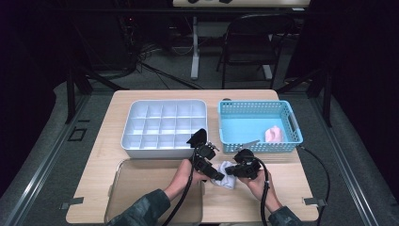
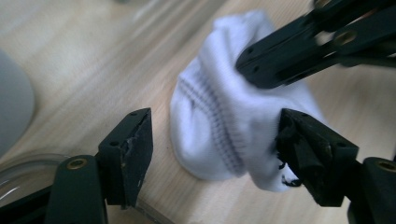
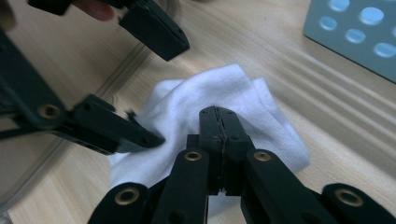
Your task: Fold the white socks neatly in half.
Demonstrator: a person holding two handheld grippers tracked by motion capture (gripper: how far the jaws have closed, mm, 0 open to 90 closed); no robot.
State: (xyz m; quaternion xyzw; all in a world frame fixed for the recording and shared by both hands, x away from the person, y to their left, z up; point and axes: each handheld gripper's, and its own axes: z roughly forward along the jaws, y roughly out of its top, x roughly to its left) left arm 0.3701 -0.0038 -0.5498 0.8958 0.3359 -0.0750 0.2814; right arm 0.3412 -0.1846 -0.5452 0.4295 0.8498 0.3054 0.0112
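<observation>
table (image 1: 282, 188) of pale wood carries everything here: at its near left a clear tray (image 1: 141, 188), behind that a white divided box (image 1: 164, 127) with its many small compartments bare, and to the right a blue basket (image 1: 260, 126) with a pink bundle (image 1: 274, 134) lying in its right end. in front of the basket, on the bare wood just right of the tray's edge, sits a white sock (image 1: 227, 174), bunched up with its ribbed cuff showing, and both grippers meet over it. the right gripper (image 3: 219, 122) has its jaws clenched tight together, pinching a fold of the sock's top layer and pressing it down. the left gripper (image 2: 212, 140) stands released, its jaws spread wide around the sock; one jaw rests against the cloth on one side and the other stands clear on the wood, so it grips nothing. the step in hand looks like folding or bundling the sock, with the right gripper pinning it while the left one takes a new hold. the next move likely calls for the left gripper to close on the loose end by the cuff without dragging the cloth out of the right one's pinch, then to turn that end over; the fabric is soft and will slip or unroll if either hold is shallow.
</observation>
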